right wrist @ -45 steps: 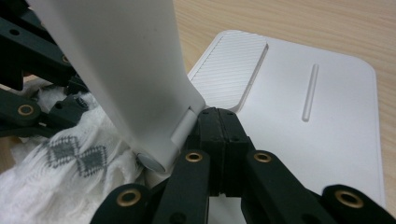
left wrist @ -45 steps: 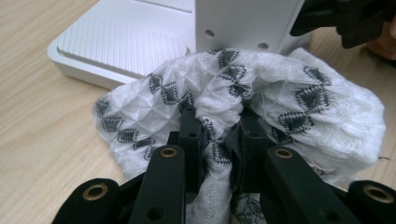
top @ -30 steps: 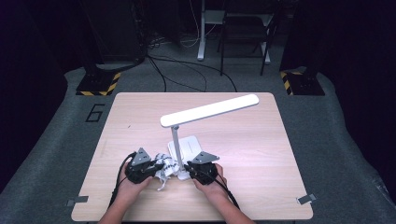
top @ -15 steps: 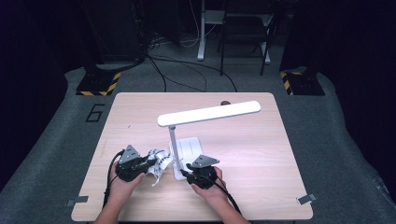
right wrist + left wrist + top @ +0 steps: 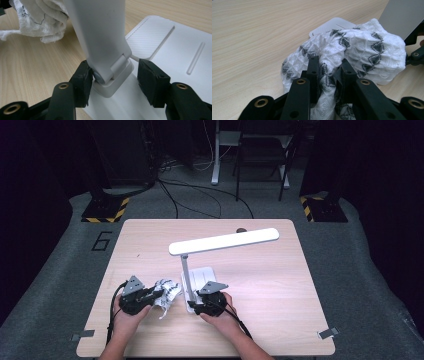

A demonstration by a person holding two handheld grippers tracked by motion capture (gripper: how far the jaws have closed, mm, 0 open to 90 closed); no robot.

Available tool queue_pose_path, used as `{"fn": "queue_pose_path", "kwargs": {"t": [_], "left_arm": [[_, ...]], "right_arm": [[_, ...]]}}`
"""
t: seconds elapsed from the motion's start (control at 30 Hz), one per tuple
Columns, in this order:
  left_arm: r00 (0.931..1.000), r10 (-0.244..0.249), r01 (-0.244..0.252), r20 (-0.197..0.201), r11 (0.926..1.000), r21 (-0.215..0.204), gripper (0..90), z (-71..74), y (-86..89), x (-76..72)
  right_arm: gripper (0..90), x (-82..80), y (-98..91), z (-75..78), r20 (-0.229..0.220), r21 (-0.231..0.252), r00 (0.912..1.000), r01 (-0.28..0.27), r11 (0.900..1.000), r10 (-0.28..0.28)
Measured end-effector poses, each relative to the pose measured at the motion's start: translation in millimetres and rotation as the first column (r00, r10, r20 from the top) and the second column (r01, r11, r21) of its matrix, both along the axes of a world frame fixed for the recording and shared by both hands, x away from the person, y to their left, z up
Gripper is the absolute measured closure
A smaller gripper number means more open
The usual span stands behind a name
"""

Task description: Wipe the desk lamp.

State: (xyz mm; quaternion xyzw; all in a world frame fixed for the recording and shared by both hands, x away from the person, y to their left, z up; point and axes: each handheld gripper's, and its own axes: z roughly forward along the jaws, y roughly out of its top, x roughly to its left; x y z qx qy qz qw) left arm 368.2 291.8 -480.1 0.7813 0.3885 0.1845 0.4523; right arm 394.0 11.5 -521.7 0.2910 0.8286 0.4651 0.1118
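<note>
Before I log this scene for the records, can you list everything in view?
desk lamp: one, white, mid-table, base near the person
cloth: one, white with dark pattern, left of the lamp base
table: one, light wood
floor stands: two, striped yellow and black, behind the table
left gripper: black, shut on the cloth
right gripper: black, jaws just opening, astride the lamp's hinge, right pad clear of it

The right tool (image 5: 196, 306) has just opened around the lamp's hinge (image 5: 110, 75).
</note>
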Motion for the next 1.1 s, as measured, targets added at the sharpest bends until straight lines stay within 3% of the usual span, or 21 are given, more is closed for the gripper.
{"fn": "queue_pose_path", "kwargs": {"t": [0.63, 0.93, 1.1], "left_arm": [[0.9997, 0.024, -0.024, 0.002, 0.9995, -0.021, 74.4, 0.7, 7.2, -1.0], [0.9996, 0.027, -0.027, 0.001, 0.9993, -0.024, 74.4, 0.4, 7.9, -1.3], [0.9998, 0.02, -0.02, -0.004, 0.9995, -0.025, 74.3, 0.5, 8.8, -0.8]], "right_arm": [[44.1, 18.5, 8.8, 1.1, 0.012, -0.015, 0.9937, -0.111, 0.9937, 0.112], [44.4, 21.3, 13.9, 1.7, -0.002, -0.024, 0.9916, -0.129, 0.9913, 0.129], [45.0, 21.2, 13.3, 1.8, 0.017, -0.035, 0.9904, -0.137, 0.99, 0.137]]}}
